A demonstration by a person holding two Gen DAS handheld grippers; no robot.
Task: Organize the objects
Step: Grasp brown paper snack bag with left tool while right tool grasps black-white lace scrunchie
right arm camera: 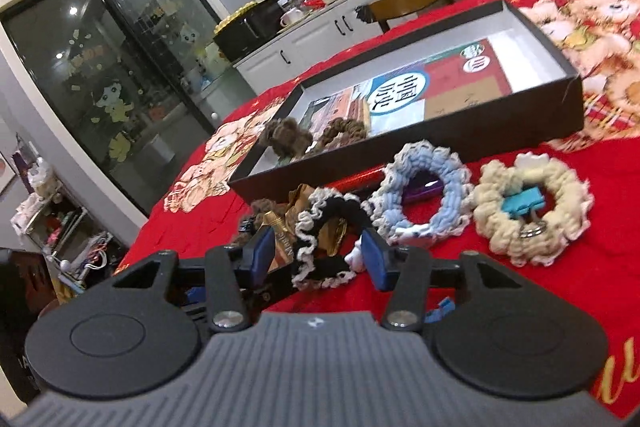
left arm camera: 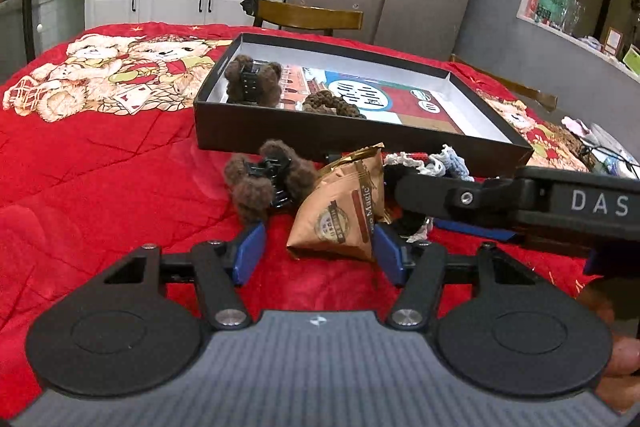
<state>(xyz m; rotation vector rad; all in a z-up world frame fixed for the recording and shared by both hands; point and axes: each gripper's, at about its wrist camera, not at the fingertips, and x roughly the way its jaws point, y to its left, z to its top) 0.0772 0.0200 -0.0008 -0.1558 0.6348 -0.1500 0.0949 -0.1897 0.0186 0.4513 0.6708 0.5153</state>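
Observation:
On the red quilt, my left gripper stands open around a brown snack packet. Its right pad is at the packet's corner and its left pad is clear of it. A brown fluffy claw clip lies just ahead to the left. My right gripper is shut on a black scrunchie with a white frill, which stands squeezed between the blue pads. One of its fingers reaches in from the right in the left wrist view. The black box holds another fluffy clip and a brown scrunchie.
A blue scrunchie and a cream scrunchie with a teal binder clip lie right of the black one, in front of the box. Wooden chairs stand at the table's far side. A hand shows at bottom right.

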